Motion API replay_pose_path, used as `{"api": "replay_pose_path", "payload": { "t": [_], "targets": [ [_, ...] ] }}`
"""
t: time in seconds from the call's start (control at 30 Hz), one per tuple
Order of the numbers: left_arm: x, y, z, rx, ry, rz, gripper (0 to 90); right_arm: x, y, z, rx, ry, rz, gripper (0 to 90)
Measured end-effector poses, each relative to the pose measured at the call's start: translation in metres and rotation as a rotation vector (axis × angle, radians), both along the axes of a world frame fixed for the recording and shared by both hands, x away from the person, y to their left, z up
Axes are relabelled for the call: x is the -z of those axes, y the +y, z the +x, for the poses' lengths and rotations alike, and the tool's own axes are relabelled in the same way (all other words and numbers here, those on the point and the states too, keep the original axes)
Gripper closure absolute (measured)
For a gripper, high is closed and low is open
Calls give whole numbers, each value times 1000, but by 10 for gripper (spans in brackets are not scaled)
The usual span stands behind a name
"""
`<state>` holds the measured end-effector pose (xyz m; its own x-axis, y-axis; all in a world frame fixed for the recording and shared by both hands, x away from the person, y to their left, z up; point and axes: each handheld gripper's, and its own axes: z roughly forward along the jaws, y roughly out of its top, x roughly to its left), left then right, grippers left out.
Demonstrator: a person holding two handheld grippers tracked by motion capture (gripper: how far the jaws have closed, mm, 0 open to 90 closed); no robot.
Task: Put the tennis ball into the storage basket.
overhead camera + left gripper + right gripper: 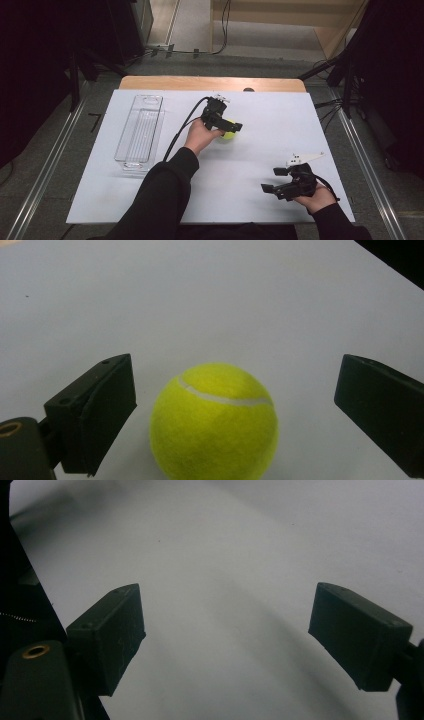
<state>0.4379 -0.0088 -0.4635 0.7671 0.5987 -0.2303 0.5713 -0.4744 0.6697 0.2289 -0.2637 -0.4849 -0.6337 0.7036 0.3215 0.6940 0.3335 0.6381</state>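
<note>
Both hand-held grippers (229, 127) (276, 180) wide open

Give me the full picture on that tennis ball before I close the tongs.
The tennis ball is bright yellow-green and fuzzy like felt, with one pale curved seam across its top. It looks whole and round. It sits on the white table near the middle, right of the clear tray. The left tongs are open around it, one jaw on either side with a gap each way; nothing but the table touches it.
</note>
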Motion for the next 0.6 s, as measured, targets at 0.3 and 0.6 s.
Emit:
{"api": "replay_pose_path", "payload": {
  "t": [0.3,0.6],
  "targets": [
    [10,1,0,1,9,9,39,0,0,0,-5,1,-2,127],
    [19,-2,-3,10,13,34,39,1,1,0,-5,2,-6,127]
  ]
}}
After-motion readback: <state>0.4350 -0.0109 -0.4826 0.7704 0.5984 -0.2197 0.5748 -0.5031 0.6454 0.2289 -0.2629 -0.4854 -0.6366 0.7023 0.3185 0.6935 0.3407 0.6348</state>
